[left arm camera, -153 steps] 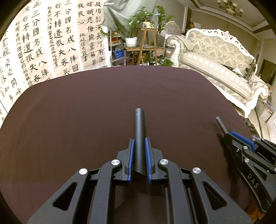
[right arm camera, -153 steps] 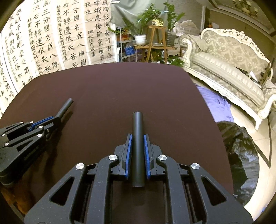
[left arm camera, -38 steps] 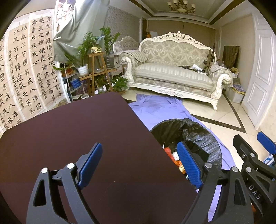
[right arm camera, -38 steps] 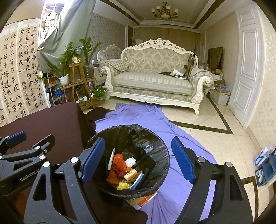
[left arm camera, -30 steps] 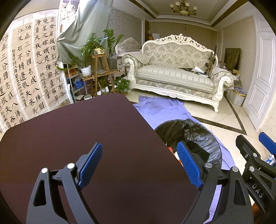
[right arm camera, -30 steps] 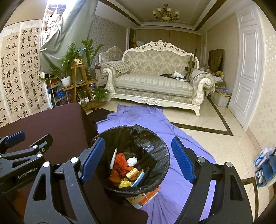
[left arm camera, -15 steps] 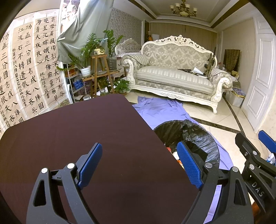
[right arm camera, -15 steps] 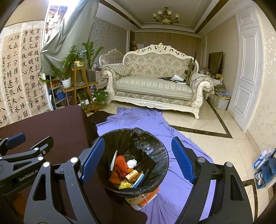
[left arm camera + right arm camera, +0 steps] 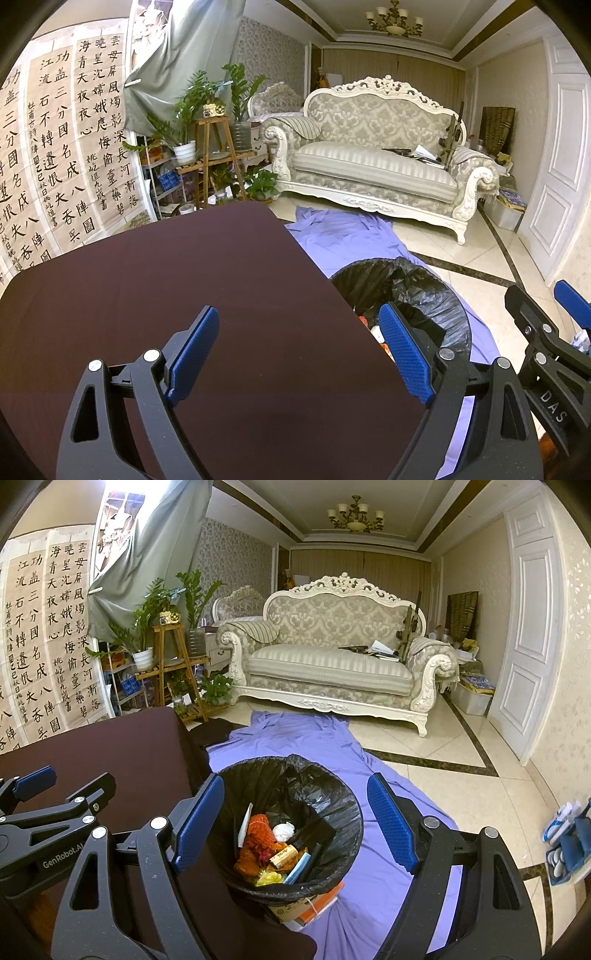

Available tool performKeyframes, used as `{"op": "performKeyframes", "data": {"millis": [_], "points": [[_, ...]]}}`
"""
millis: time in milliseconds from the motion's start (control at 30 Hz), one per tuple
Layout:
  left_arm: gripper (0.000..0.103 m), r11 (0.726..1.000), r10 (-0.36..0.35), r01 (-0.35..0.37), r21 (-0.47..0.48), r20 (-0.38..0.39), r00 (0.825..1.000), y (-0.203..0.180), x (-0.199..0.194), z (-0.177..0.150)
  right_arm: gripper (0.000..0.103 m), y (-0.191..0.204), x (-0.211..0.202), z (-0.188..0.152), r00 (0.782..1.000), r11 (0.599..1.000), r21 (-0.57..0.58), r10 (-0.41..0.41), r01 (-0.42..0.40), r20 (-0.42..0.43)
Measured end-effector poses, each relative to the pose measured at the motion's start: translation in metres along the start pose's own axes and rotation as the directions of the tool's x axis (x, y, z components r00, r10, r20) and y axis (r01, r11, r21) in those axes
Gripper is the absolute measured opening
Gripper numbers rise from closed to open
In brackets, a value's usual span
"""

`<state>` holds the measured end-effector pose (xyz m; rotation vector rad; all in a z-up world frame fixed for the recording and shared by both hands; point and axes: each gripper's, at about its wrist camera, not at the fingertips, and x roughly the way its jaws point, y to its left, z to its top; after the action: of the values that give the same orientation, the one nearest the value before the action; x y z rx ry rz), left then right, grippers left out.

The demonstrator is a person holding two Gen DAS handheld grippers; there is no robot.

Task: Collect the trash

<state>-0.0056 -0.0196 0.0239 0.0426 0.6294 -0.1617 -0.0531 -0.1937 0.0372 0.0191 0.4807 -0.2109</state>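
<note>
Both claws wide, holding nothing. Right claw point(image 9: 295, 825) hangs directly above trash bin point(image 9: 334, 880), off the desk's point(image 9: 184, 295) right edge. Left claw point(image 9: 299, 354) sits over that edge, farther away.

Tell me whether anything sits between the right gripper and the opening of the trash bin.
Nothing visible does. The right gripper, jaws wide open and empty, points straight at the trash bin; its black-lined mouth is uncovered, with trash inside. The table edge lies to the left of that line.

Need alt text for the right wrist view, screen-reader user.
The open right gripper hangs over a black-lined trash bin holding mixed trash, standing on a purple sheet beside a dark brown table. The open left gripper shows at left; an ornate sofa stands behind.
</note>
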Motion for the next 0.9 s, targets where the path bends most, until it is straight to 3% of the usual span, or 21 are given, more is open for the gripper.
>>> {"op": "performKeyframes", "data": {"millis": [900], "points": [[0.085, 1.000, -0.004, 0.004, -0.002, 0.001, 1.000, -0.0040, -0.0020, 0.0006, 0.078, -0.0003, 0.0005, -0.0009, 1.000, 1.000, 0.000, 0.000, 0.000, 0.000]]}}
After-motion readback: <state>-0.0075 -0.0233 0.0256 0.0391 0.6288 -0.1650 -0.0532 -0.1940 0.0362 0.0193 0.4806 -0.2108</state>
